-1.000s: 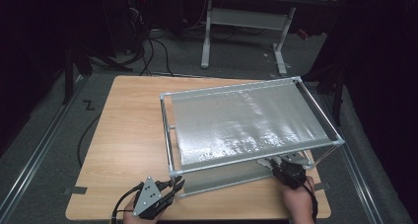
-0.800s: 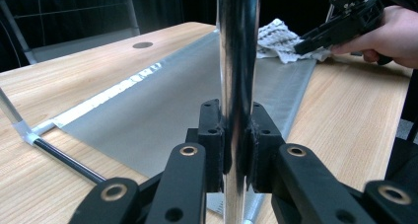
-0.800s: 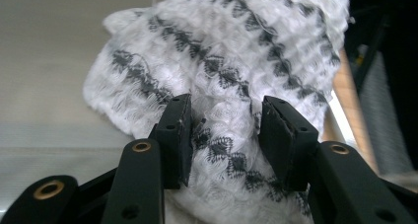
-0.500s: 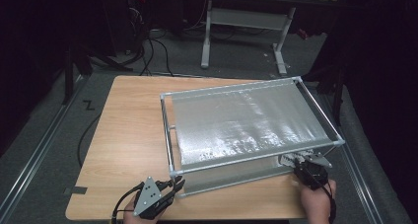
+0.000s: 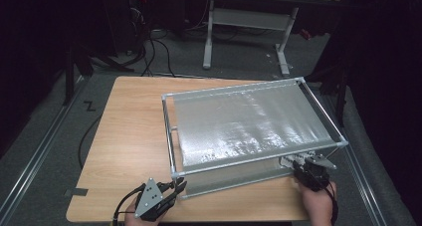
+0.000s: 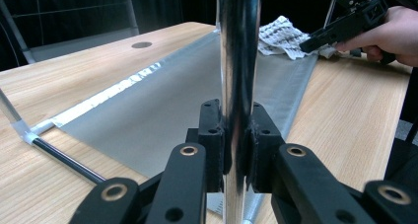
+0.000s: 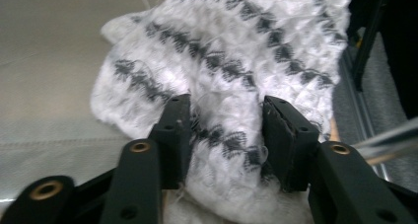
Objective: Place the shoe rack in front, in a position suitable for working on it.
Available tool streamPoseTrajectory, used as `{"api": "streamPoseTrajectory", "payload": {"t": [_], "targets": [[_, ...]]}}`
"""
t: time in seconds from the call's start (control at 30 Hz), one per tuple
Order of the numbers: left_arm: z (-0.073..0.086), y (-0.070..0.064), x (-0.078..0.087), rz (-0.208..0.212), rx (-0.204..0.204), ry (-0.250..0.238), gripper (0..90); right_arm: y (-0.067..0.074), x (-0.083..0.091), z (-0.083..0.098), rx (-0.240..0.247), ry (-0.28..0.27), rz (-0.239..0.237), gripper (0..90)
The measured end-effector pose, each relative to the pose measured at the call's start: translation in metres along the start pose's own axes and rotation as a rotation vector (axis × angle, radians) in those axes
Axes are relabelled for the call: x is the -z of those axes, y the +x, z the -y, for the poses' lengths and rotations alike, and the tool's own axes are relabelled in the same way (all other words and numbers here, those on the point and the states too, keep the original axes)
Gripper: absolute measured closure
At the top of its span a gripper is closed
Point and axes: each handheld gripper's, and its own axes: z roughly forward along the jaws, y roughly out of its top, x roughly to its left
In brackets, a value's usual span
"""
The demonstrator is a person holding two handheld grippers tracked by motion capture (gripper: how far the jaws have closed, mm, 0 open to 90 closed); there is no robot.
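**Tongs at both near corners of the rack, cloth between the right pair**

High view: Left tongs (image 5: 175,188) sat at about 7 o'clock on the table (image 5: 129,131), pressed onto the near-left post of the metal rack (image 5: 171,141). Right tongs (image 5: 298,165) lay at about 5 o'clock, by the rack's near-right corner, their tips at a patterned white cloth (image 5: 288,162) tucked just under the silver sheet (image 5: 249,121). The cloth was far closer to the right hand (image 5: 317,201) than to the left, and the right forearm came straight up from the bottom edge.

Left gripper view: Left tongs (image 6: 235,140) were pinching the shiny upright post (image 6: 239,61), which ran from 6 to 12 o'clock between the pads. The cloth (image 6: 281,34) lay away at about 1 o'clock on the lower sheet, with the right tongs (image 6: 308,45) reaching in from 2 o'clock, angled down toward it.

Right gripper view: Right tongs (image 7: 224,135) stood part spread, having just been opening a little, with a fold of the cloth (image 7: 231,61) bulging up between the pads; the fabric touched both, but whether it was truly squeezed could not be told. The heap stretched from 6 toward 1 o'clock, dead ahead. A closing squeeze would likely be enough to take it.
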Motion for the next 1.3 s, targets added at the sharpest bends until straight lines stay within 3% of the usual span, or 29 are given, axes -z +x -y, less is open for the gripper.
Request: {"api": "streamPoseTrajectory", "payload": {"t": [0.47,0.7,0.87,0.9,1.0,1.03,1.17,1.3], "targets": [[0.000,0.000,0.000,0.001,-0.001,-0.001,79.9,0.025,0.003,-0.001,0.053,-0.014,-0.100,55.5],[0.000,0.000,0.000,-0.001,0.000,0.000,79.9,0.057,0.006,-0.004,0.115,-0.018,-0.193,56.5],[0.000,0.000,0.000,0.000,0.000,0.002,79.9,0.082,0.010,-0.005,0.131,-0.012,-0.261,56.5],[0.000,0.000,0.000,0.000,0.000,0.002,79.9,0.085,0.010,-0.006,0.166,-0.025,-0.276,56.5],[0.000,0.000,0.000,0.001,0.000,0.002,79.9,0.097,0.012,-0.006,0.166,-0.020,-0.302,56.5],[0.000,0.000,0.000,0.002,0.001,0.002,79.9,0.108,0.015,-0.006,0.183,-0.021,-0.337,56.6],[0.000,0.000,0.000,0.002,0.001,0.002,79.9,0.129,0.019,-0.006,0.233,-0.031,-0.386,57.0],[-0.001,0.000,0.000,0.003,0.001,0.003,79.9,0.151,0.025,-0.006,0.227,-0.016,-0.441,57.4]]}}
